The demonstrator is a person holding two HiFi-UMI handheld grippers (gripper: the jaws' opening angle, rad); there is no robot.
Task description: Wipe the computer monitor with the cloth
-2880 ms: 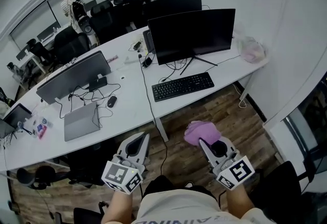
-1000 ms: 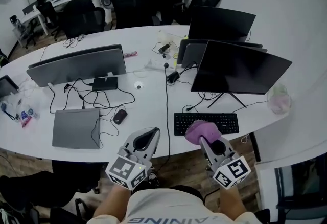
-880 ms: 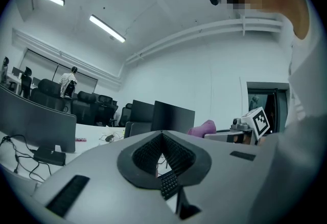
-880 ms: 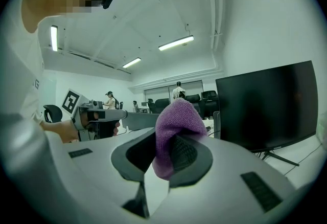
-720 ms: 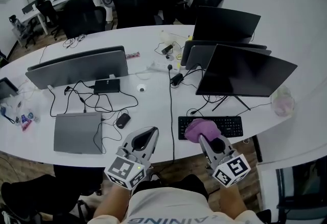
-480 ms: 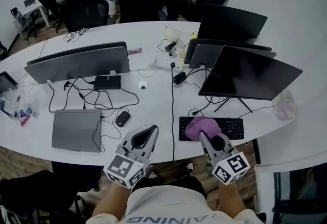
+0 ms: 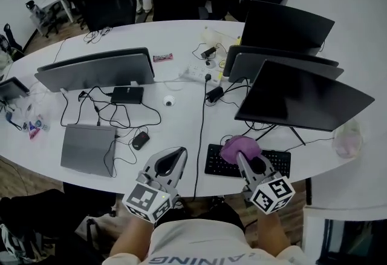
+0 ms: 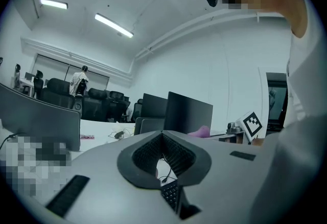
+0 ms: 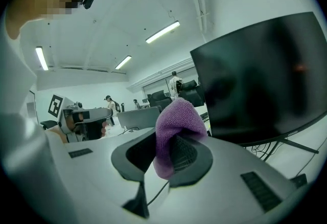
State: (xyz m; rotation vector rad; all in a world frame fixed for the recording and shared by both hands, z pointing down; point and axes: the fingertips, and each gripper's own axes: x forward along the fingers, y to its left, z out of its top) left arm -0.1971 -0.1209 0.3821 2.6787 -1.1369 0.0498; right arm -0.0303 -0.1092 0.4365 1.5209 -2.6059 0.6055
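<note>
Clamped in the right gripper (image 9: 162,152), jaws pressed onto it from both sides: a bunched purple terry cloth (image 9: 176,118), bulging up past the tips. From the head view, lies over the flat black keyboard (image 7: 275,163) at the front edge of the long white curved desk (image 7: 181,115), short of the wide black curved computer monitor (image 7: 302,97) and clear of its dark screen. Monitor toward the desk's right end, raised on a thin splayed stand just behind the keyboard.

Left gripper (image 8: 162,135) empty, jaws brought together tip to tip. Held in front of the desk's front edge, left of the cloth and apart from it, near the thin black cable (image 7: 199,137) crossing the desk from back to front.

Further left along the front edge: a closed grey laptop (image 7: 87,149) and, just to its right, a small black mouse (image 7: 140,140).
</note>
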